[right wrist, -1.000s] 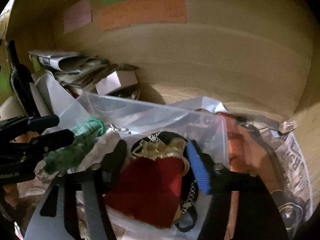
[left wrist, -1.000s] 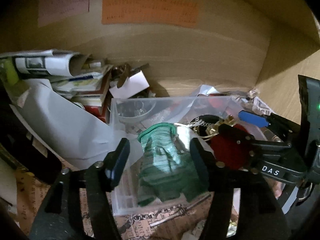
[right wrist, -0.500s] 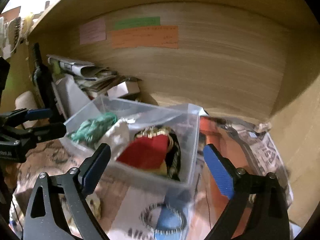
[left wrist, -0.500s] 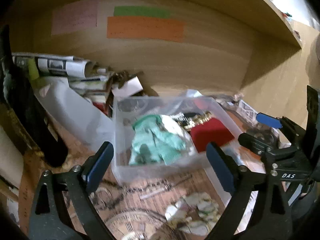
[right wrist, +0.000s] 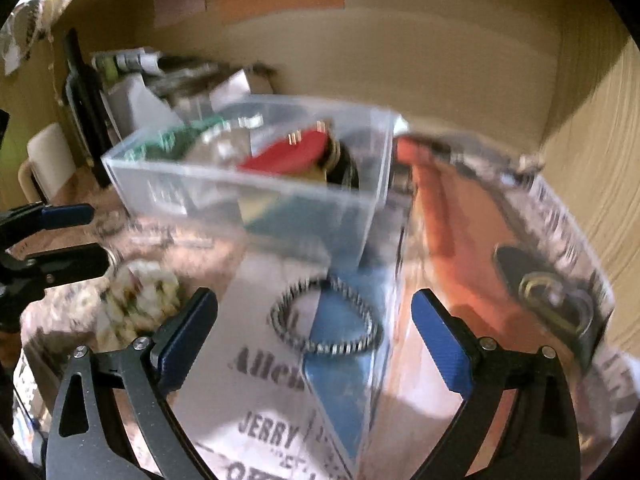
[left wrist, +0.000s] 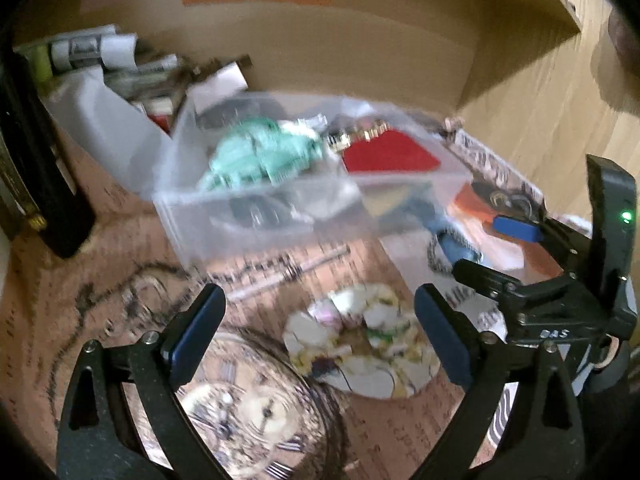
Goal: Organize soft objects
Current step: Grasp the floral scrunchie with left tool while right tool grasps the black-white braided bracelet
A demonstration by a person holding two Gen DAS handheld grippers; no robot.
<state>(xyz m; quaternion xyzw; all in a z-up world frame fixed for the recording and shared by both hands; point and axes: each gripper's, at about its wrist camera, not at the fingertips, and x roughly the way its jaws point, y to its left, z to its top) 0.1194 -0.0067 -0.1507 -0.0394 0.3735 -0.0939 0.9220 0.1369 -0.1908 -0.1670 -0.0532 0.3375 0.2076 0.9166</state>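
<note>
Clear plastic bin (left wrist: 304, 204): on the patterned shelf liner (left wrist: 80, 280), against the wooden back wall.
Contents: green knit cloth (left wrist: 260, 156) at left, red velvet pouch (left wrist: 390, 156) at right, just beside each other.
Left gripper (left wrist: 316, 328): fingers wide apart, holding nothing, short of the bin.
Right gripper (right wrist: 314, 332): fingers wide apart, empty, above a striped elastic band (right wrist: 326, 314) lying on printed paper.
</note>
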